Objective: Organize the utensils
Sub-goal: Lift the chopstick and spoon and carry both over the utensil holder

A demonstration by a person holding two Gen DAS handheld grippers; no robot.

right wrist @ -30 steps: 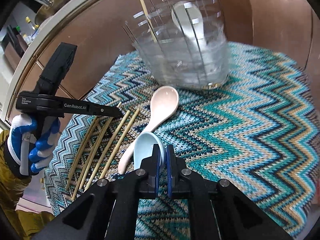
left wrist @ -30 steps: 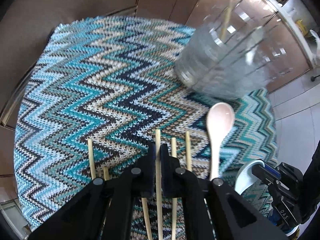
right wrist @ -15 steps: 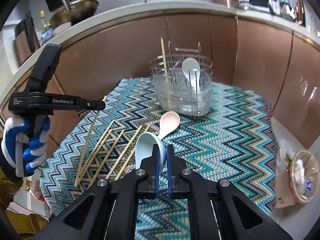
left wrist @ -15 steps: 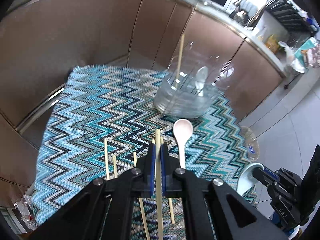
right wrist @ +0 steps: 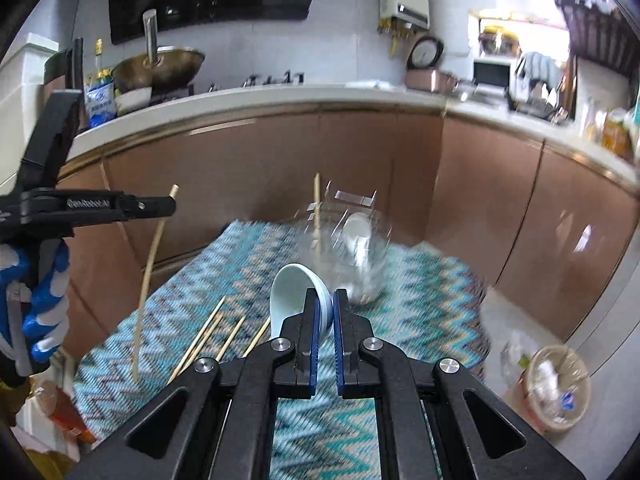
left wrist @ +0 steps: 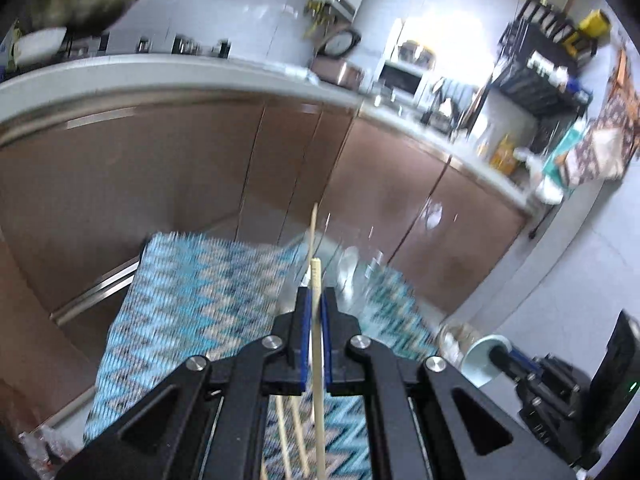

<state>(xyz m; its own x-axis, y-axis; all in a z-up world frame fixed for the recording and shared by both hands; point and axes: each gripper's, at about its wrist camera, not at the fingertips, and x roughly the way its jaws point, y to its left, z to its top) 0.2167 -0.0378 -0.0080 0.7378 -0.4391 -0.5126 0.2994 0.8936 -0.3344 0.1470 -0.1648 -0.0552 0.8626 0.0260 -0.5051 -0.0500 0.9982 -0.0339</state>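
My left gripper (left wrist: 316, 300) is shut on a wooden chopstick (left wrist: 318, 352) and holds it well above the zigzag mat (left wrist: 192, 304). In the right wrist view the same gripper (right wrist: 170, 205) carries the chopstick (right wrist: 148, 272) hanging down at the left. My right gripper (right wrist: 325, 304) is shut on a pale blue spoon (right wrist: 294, 292), bowl up, above the mat (right wrist: 420, 320). The clear utensil holder (right wrist: 348, 252) stands at the mat's far side with one chopstick (right wrist: 317, 204) and a white spoon (right wrist: 358, 232) in it. Several chopsticks (right wrist: 216, 336) lie on the mat.
Brown cabinet fronts (right wrist: 480, 200) and a counter curve behind the mat. A round lidded cup (right wrist: 554, 388) sits on the floor at the right. The pink spoon is hidden behind my right gripper. The view is motion-blurred.
Both grippers have risen high above the mat with the chopstick and the blue spoon held. The holder now looks smaller and farther away.
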